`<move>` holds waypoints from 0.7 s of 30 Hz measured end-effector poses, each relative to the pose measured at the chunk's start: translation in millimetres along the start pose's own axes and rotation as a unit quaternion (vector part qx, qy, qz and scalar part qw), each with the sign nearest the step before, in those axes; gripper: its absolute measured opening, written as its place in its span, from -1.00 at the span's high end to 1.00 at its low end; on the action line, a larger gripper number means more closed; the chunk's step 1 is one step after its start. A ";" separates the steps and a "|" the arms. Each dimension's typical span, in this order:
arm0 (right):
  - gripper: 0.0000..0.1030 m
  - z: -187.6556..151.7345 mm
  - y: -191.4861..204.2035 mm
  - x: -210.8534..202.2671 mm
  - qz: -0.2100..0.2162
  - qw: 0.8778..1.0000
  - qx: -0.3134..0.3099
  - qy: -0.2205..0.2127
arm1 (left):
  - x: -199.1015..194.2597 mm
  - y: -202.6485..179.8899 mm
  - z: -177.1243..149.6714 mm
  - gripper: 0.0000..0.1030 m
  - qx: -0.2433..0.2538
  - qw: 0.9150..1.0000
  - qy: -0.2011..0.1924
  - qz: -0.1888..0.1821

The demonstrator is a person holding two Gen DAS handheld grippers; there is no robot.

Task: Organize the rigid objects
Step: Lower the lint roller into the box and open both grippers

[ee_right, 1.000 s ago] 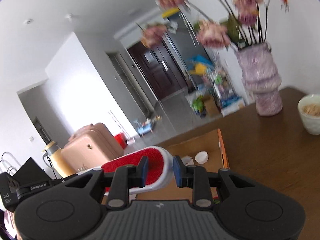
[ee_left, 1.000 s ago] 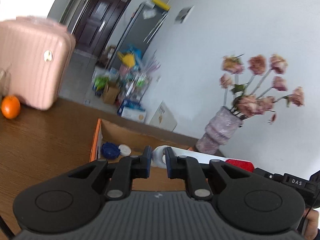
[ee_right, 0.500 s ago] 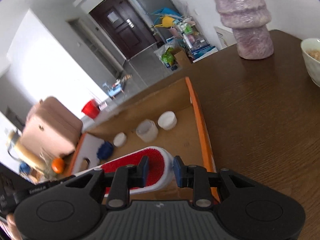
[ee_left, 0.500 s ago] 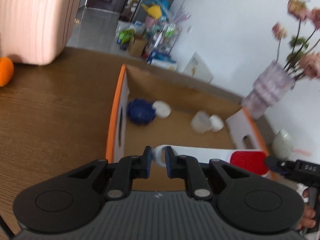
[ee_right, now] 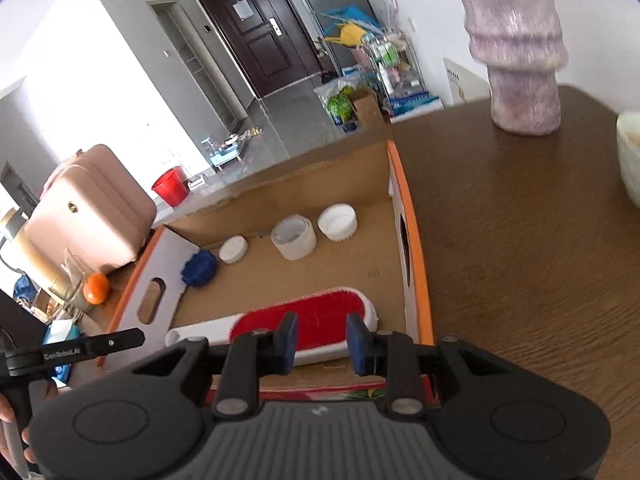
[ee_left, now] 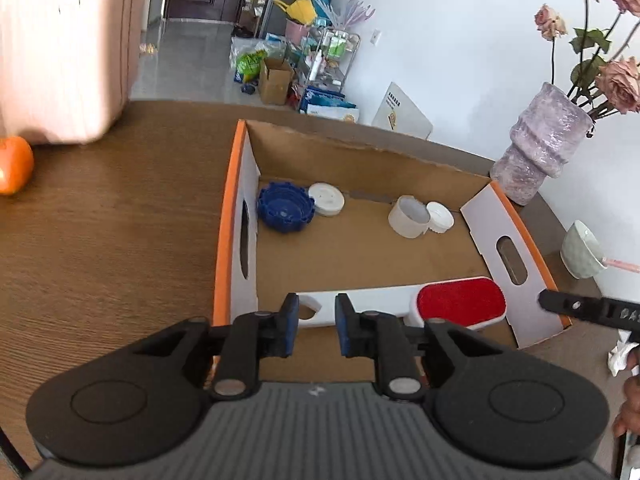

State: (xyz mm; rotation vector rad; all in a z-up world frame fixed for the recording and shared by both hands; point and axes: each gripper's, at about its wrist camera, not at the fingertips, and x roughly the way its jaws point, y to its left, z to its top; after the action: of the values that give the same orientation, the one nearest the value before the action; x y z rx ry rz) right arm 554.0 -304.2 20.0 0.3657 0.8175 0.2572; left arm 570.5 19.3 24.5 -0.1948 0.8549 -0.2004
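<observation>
A white brush with a red bristle pad (ee_left: 460, 304) (ee_right: 316, 316) lies low across the near end of an orange-rimmed cardboard box (ee_left: 234, 200) (ee_right: 416, 248). My left gripper (ee_left: 316, 320) is at the handle end with the hanging hole. Its jaws are opening, and the handle sits between them without the pads pressing on it. My right gripper (ee_right: 322, 340) is shut on the edge of the brush head. At the far end of the box lie a blue cap (ee_left: 285, 208) (ee_right: 199, 268) and three white caps (ee_left: 326, 199) (ee_left: 408, 216) (ee_left: 440, 218).
The box stands on a brown wooden table (ee_left: 112, 240). To its left are an orange (ee_left: 14, 164) and a pink suitcase (ee_left: 60, 52). On the right stand a purple flower vase (ee_left: 540, 152) and a pale bowl (ee_left: 582, 250).
Both grippers came down with the brush, from above the box to low inside its near end, and now point more steeply downward. The left jaws have widened a little.
</observation>
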 end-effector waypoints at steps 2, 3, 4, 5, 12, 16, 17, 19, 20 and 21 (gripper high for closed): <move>0.48 7.3 10.3 -18.2 0.001 1.000 -0.011 -0.014 | -17.3 -9.7 3.4 0.45 0.017 1.000 -0.012 0.019; 0.48 11.4 14.9 -27.1 0.003 1.000 -0.016 -0.022 | -27.2 -15.6 5.0 0.42 0.023 0.999 -0.022 0.026; 0.46 14.8 22.2 -38.6 0.006 0.999 -0.024 -0.032 | -37.8 -21.2 6.0 0.41 0.031 0.999 -0.030 0.031; 0.45 17.7 29.7 -48.6 0.007 0.999 -0.033 -0.040 | -47.8 -26.7 6.3 0.37 0.037 0.998 -0.039 0.035; 0.07 16.6 77.5 -129.1 -0.002 0.988 -0.105 -0.115 | -134.3 -76.1 -4.0 -0.17 0.095 0.983 -0.142 0.061; -0.22 -0.3 87.5 -167.6 0.001 0.981 -0.117 -0.157 | -175.6 -94.9 -21.9 -0.64 0.108 0.969 -0.209 0.076; -0.31 -5.8 88.8 -177.1 0.005 0.978 -0.119 -0.172 | -184.6 -99.3 -28.6 -0.72 0.112 0.963 -0.228 0.085; -0.52 -20.4 91.6 -197.6 0.013 0.970 -0.126 -0.206 | -202.5 -104.6 -43.9 -0.73 0.115 0.956 -0.253 0.092; -0.54 -26.7 94.2 -203.7 0.013 0.967 -0.133 -0.216 | -210.3 -106.5 -51.6 -0.79 0.117 0.953 -0.263 0.092; -0.58 -34.5 96.8 -211.7 0.011 0.963 -0.142 -0.227 | -218.5 -108.6 -60.0 -0.92 0.114 0.949 -0.279 0.090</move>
State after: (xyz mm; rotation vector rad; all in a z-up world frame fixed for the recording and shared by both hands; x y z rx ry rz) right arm 380.8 -285.3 178.2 0.1520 0.3174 0.2926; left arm 374.5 -35.5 171.8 0.0474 0.2773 -0.0646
